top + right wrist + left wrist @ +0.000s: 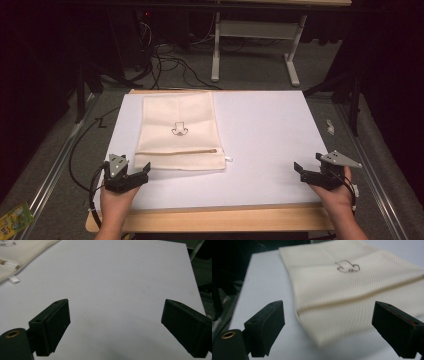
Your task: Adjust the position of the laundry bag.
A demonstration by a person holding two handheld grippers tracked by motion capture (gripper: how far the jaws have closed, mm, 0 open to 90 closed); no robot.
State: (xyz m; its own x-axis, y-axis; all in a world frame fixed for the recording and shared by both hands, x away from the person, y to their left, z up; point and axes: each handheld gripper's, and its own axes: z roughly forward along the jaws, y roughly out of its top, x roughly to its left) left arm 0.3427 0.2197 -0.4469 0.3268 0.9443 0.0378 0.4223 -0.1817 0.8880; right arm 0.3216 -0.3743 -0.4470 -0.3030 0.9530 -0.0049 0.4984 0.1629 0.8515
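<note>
So there's a cream fabric pouch (179,131) lying flat on the white table surface (260,135), with a little line drawing (179,129) printed in the middle and a zipper (177,151) running along the edge nearest the person, plus a small white tab (228,159) sticking out at the zipper's end. The left gripper (131,174) is sitting just beside the pouch's near left corner, not touching it. In the left gripper view the corner of the pouch (352,292) is lying right between and ahead of the jaws, which are spread wide with nothing in them.

The right gripper (309,173) is hanging out well apart from the pouch, over bare table at the near right. Its jaws are gaping wide too, holding nothing, and in the right gripper view the pouch (15,255) is peeking in far off past the left jaw.

Each gripper is being held in a hand, left hand (116,200) and right hand (341,192), near the wooden front edge (220,219).
</note>
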